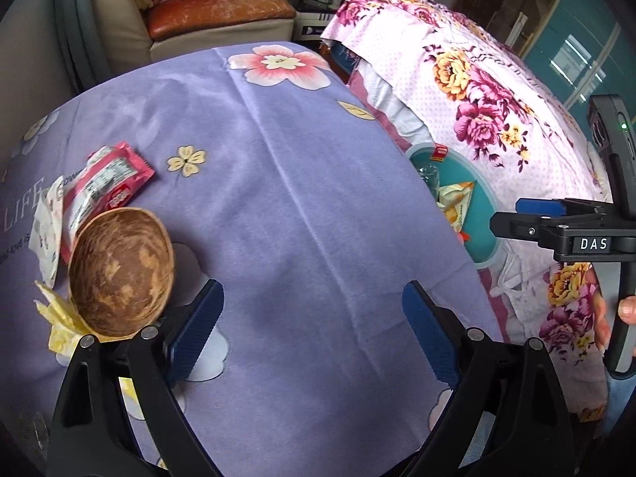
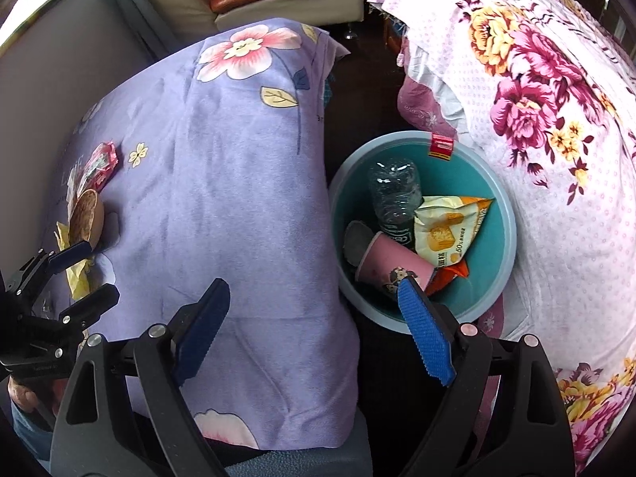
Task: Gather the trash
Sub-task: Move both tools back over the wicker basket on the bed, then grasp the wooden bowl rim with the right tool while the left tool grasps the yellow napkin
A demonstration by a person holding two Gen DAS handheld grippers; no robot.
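Observation:
On the purple cloth-covered table (image 1: 298, 183) a brown coconut shell (image 1: 121, 272) lies at the left, with a red snack wrapper (image 1: 105, 185), a white paper scrap (image 1: 47, 230) and a crumpled yellow wrapper (image 1: 63, 318) around it. My left gripper (image 1: 314, 330) is open and empty, just right of the shell. My right gripper (image 2: 318, 330) is open and empty, over the table's right edge above the teal bin (image 2: 497, 246). The bin holds a clear plastic bottle (image 2: 393, 190), a pink paper cup (image 2: 393, 266) and a yellow-orange snack bag (image 2: 445, 230).
A bed with a pink floral cover (image 2: 556, 119) stands right of the bin. A beige sofa with an orange cushion (image 1: 214, 8) is behind the table. In the right wrist view the left gripper (image 2: 75, 274) shows at the left, by the shell (image 2: 85, 214).

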